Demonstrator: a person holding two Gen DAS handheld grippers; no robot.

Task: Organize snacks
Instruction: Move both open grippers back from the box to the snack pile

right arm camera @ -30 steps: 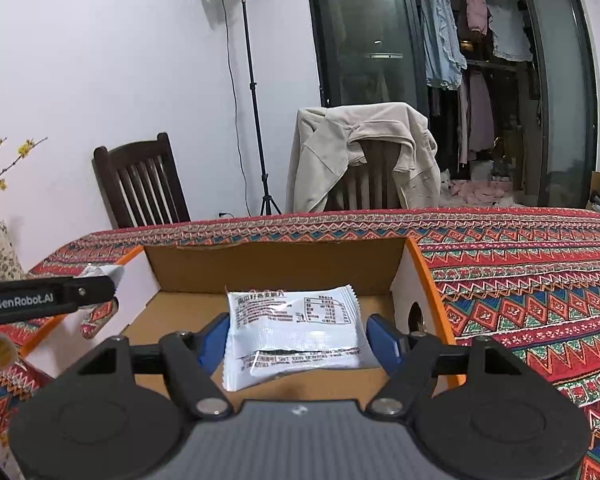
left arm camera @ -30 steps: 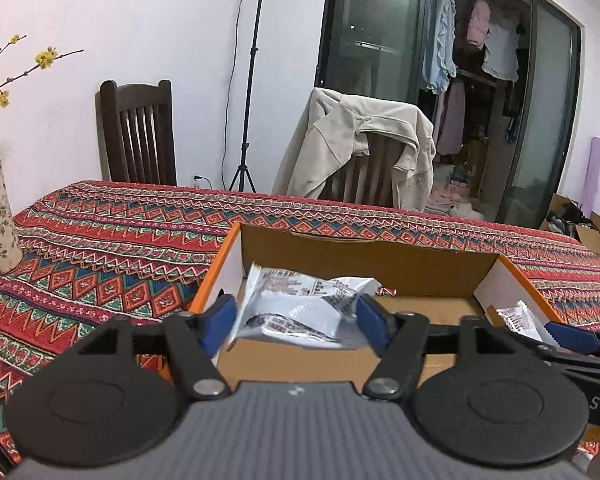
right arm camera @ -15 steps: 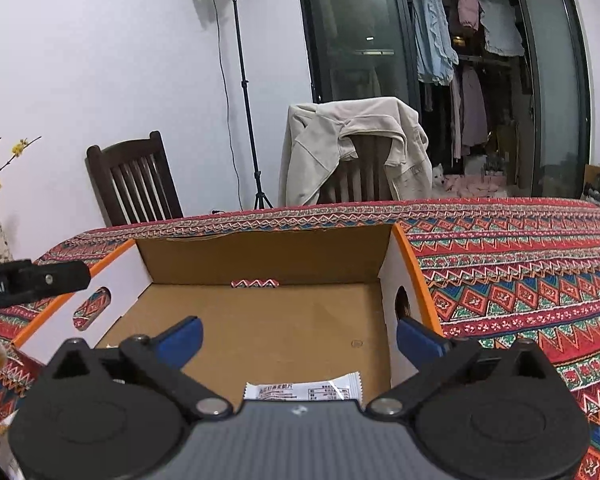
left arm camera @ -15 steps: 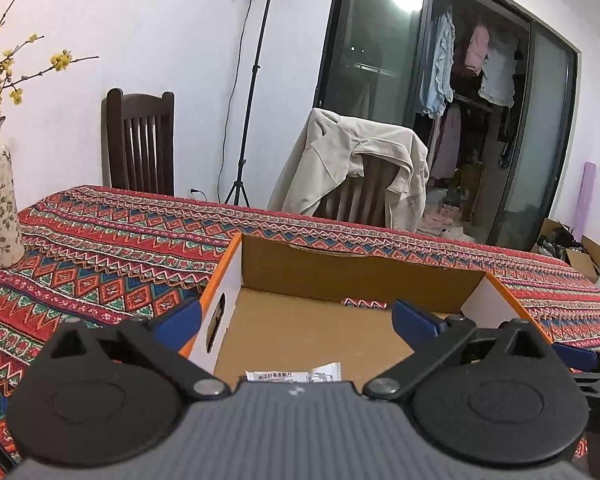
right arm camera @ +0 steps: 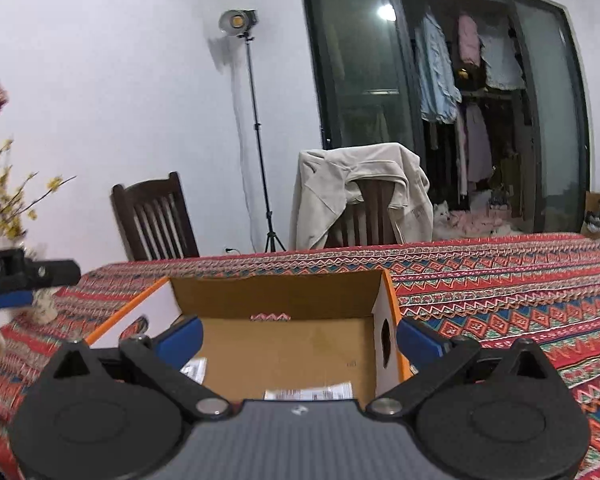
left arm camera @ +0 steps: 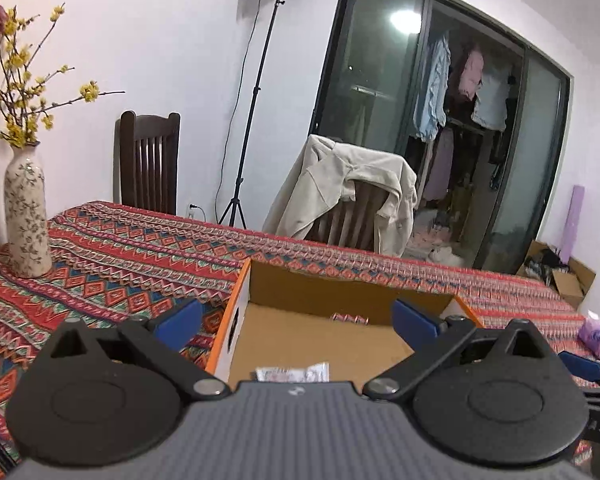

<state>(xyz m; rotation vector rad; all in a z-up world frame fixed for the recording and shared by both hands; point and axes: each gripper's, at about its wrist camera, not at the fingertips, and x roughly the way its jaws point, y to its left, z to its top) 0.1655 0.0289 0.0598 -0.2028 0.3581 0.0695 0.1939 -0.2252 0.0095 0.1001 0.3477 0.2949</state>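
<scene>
A red, teal and white zigzag-patterned cloth (left arm camera: 132, 264) covers the bench. The brown cardboard box (right arm camera: 276, 292) has orange edges and white outer walls. Blue pads (right arm camera: 180, 336) tip the black hand-held gripper; a white, floral-sprigged vase (left arm camera: 25, 212) holds yellow blossoms.

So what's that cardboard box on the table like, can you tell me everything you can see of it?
The cardboard box is an open, lidless carton, brown inside, with white outer walls and orange top edges. An oval hand hole is cut in each side wall, and a slot at the foot of its far wall shows the patterned tablecloth it sits on. It stands upright. Two white snack packets lie on its floor near the front, partly hidden by the right gripper, which hangs open.
</scene>
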